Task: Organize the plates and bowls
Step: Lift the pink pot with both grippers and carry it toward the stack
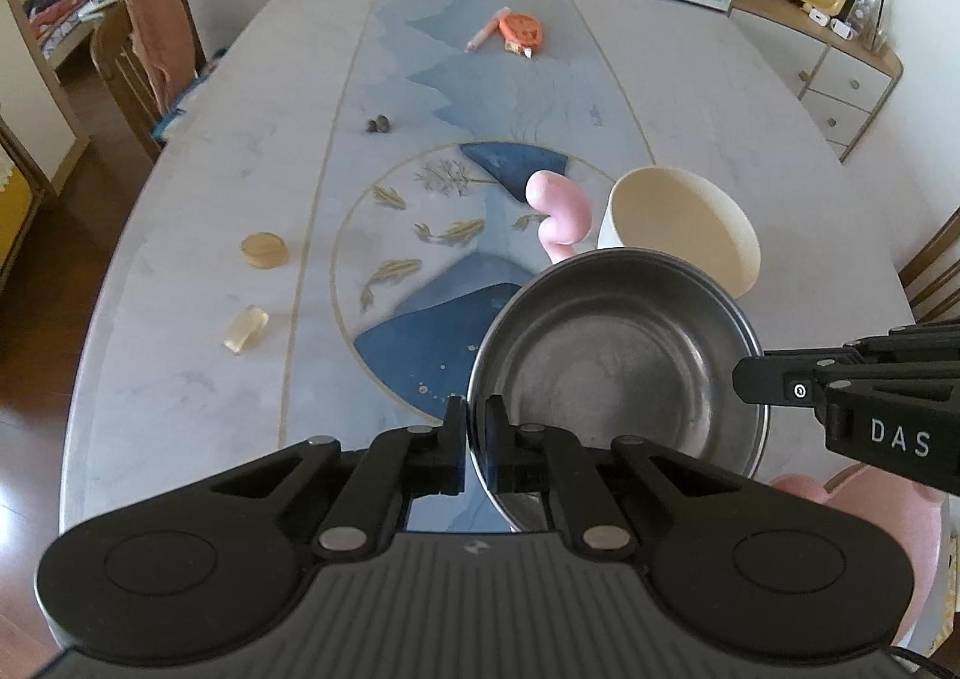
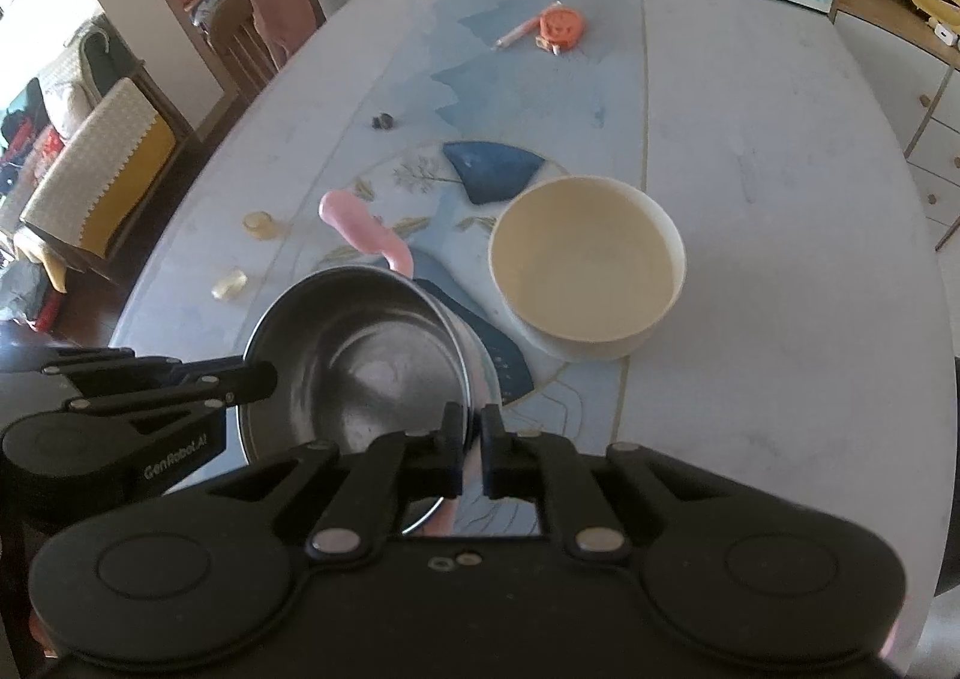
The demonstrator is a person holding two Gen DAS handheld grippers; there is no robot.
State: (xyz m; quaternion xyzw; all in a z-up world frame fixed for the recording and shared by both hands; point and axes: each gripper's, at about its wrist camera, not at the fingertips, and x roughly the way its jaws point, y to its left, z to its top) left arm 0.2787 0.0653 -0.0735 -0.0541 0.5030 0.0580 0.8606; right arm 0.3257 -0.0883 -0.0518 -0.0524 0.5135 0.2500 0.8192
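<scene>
mid-transfer of a steel bowl (image 1: pixel 618 373), by the look of it: held up off the tabletop (image 1: pixel 690 97) near the front edge, gripped on both sides. left gripper (image 1: pixel 475 427) with jaws clamped on the bowl's near-left rim; right gripper (image 2: pixel 471 433) with jaws pinched together on the opposite rim, also seen side-on from the left wrist view. just beyond and to the right, a cream bowl (image 2: pixel 585 265) resting upright on the tabletop, empty inside, near the steel one but apart from it. a pink curved object (image 2: pixel 366 235) lying just left of the cream bowl, purpose unclear. likely step: nesting the steel bowl with the cream one. next move calls for carrying it far and right, keeping it level between both grips, centring it over the cream rim, then lowering before easing either grip. some risk of clipping the pink object or tipping the cream bowl.
</scene>
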